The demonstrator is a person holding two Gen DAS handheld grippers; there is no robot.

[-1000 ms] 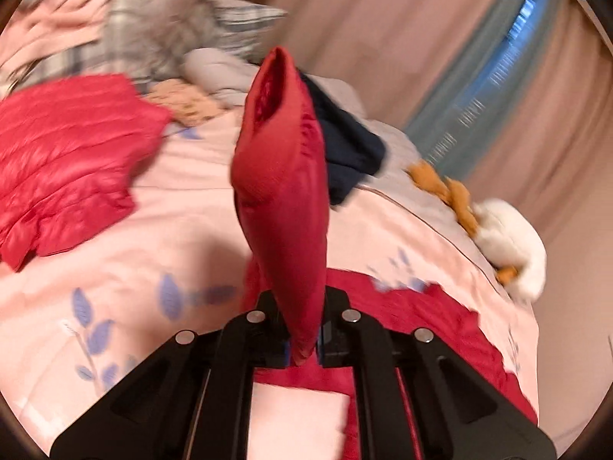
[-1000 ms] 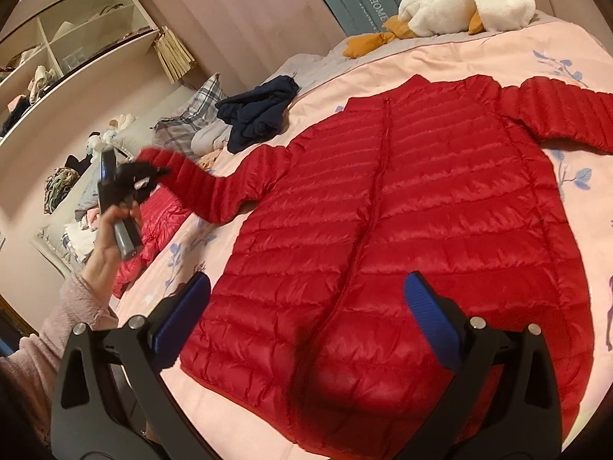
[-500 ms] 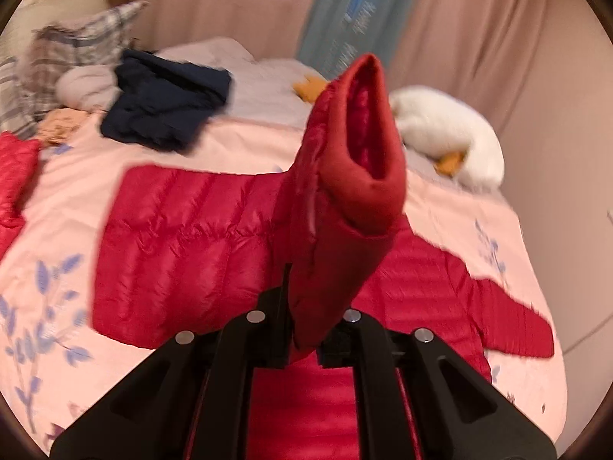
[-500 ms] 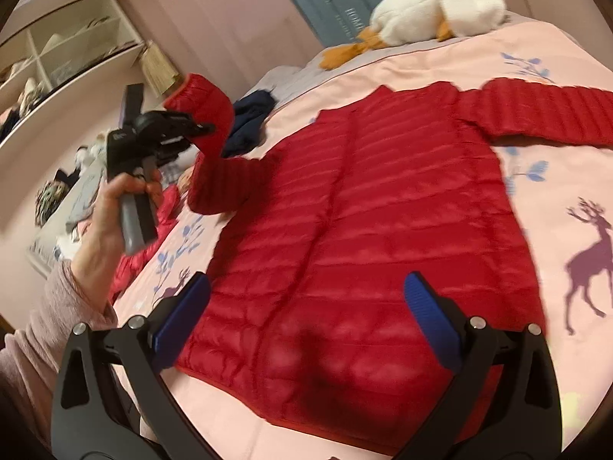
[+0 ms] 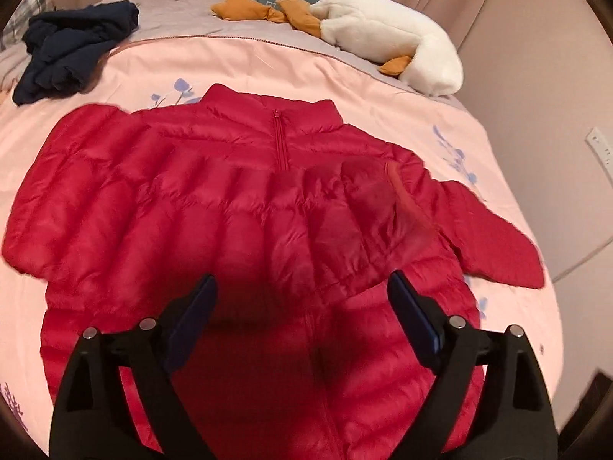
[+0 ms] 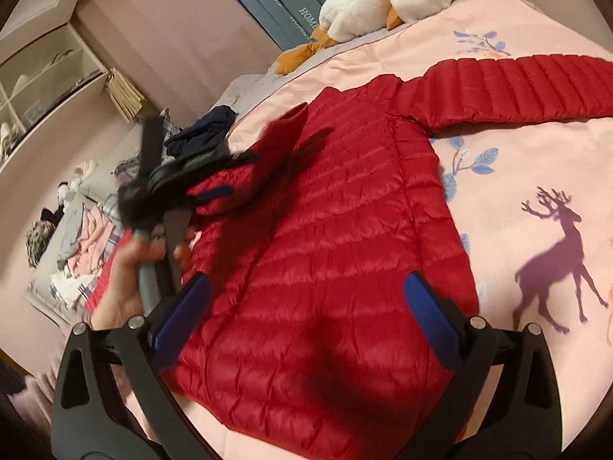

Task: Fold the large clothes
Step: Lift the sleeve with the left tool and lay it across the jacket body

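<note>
— What is nearest you?

— My two grippers. My left gripper (image 5: 302,306) has just been opening; its jaws stand wide apart with nothing between them, above the jacket's chest. My right gripper (image 6: 306,306) also stands wide apart, empty, over the hem.

— And the jacket?

— One red jacket (image 5: 245,230) lies flat, zipped front up, on the pink bedspread (image 5: 237,65). One sleeve (image 5: 367,207) is folded across the chest; the other sleeve (image 6: 509,88) lies stretched out on the bedspread.

— My hand?

— One hand (image 6: 130,268) grips the left handle, blurred.

— Farther off?

— One dark blue garment (image 5: 72,50) bundled at the bed's far left, one white plush goose (image 5: 390,42) at the far edge.
</note>
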